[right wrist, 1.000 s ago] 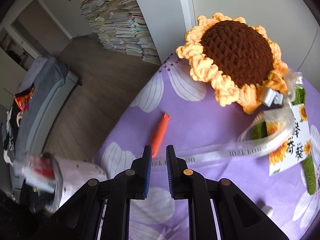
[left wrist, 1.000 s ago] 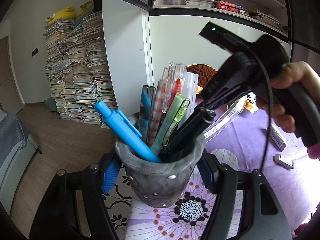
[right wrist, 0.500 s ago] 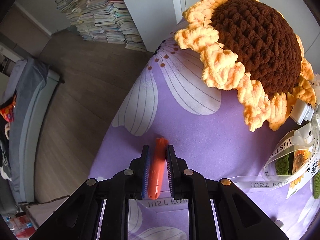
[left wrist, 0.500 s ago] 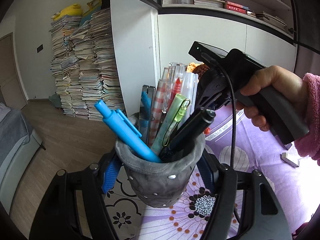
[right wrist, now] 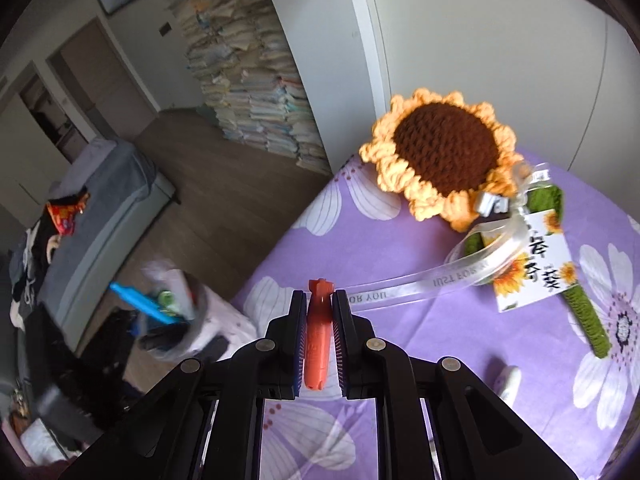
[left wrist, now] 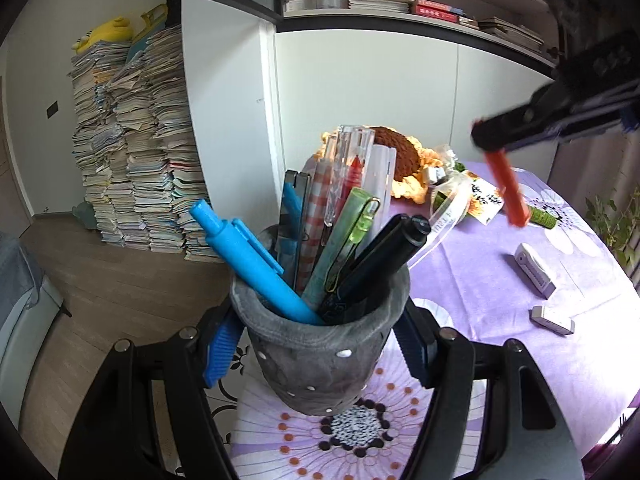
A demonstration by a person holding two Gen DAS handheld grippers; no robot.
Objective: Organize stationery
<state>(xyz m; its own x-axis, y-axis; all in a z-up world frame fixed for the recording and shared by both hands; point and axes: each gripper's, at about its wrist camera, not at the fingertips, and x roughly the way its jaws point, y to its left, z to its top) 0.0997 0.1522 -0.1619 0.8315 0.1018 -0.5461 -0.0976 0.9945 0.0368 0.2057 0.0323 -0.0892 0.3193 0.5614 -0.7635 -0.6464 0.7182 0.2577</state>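
Observation:
A grey pen holder [left wrist: 320,344] stuffed with several pens, among them a blue one [left wrist: 244,256] and a black one [left wrist: 380,260], sits between the blue pads of my left gripper [left wrist: 316,354], which is shut on its sides. It hovers over the near edge of the purple flowered tablecloth [left wrist: 480,280]. My right gripper [right wrist: 319,308] is shut on an orange pen [right wrist: 318,344] and holds it in the air above the table. In the left wrist view the right gripper [left wrist: 492,140] is at the upper right, the orange pen [left wrist: 506,188] hanging down from its jaws. In the right wrist view the pen holder [right wrist: 176,320] shows blurred at the lower left.
A crochet sunflower [right wrist: 444,152] with a ribbon [right wrist: 440,280] and a card [right wrist: 536,260] lies at the back of the table. Two white erasers [left wrist: 534,268] [left wrist: 552,320] lie to the right. Beyond the table's left edge are wooden floor, paper stacks [left wrist: 132,140] and a grey sofa [right wrist: 100,208].
My right gripper dropped onto the orange pen lying on the cloth, shut on it and lifted it up and to the right. The left gripper kept its hold on the pen holder.

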